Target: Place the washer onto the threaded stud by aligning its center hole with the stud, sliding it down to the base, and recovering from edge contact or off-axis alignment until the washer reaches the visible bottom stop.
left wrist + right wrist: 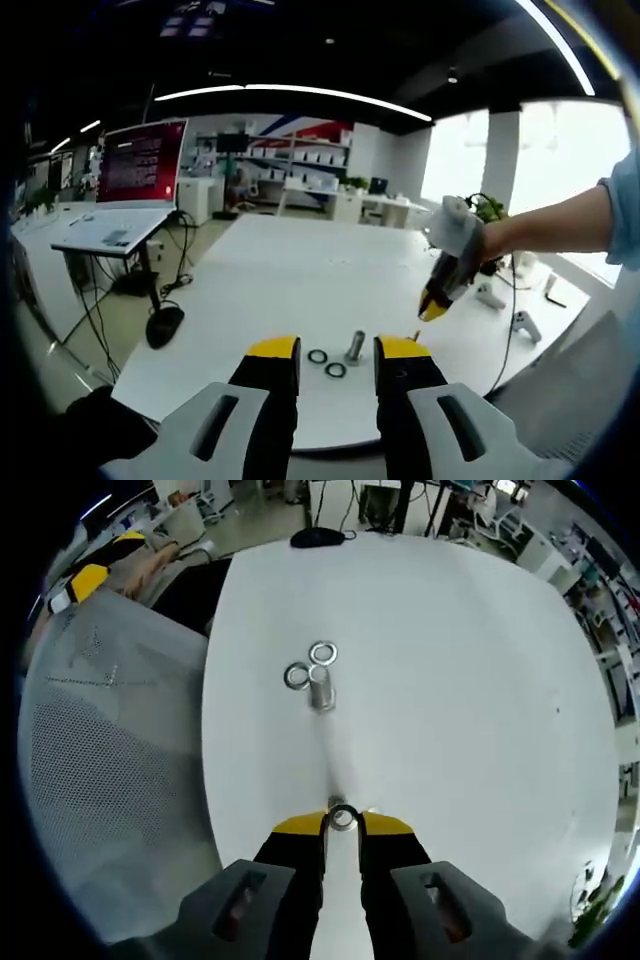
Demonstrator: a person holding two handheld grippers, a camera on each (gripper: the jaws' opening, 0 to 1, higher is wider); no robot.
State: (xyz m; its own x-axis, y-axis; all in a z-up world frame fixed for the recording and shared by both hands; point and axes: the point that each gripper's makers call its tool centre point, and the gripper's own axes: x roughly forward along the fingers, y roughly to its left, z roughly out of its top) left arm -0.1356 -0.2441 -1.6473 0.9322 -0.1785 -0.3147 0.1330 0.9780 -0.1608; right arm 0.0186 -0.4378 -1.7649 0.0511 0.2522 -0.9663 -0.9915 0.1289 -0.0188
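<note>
1. Fingers of the right gripper [343, 825] pinch a washer [343, 817] by its rim, above the tabletop [480, 730] and well short of the threaded stud [322, 693].
2. Left gripper [337, 352] fingers stand apart, holding nothing.
3. Two more washers [310, 665] lie just beside the stud.
4. Likely light, stiff and slippery metal; an edge grip keeps the hole free.

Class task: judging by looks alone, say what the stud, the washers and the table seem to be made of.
Stud: likely steel, grey with a shiny glint. Washers: apparently metal, bright silvery rings, as is the washer in the right gripper. Table: smooth matte white, perhaps laminate; hard to tell.
</note>
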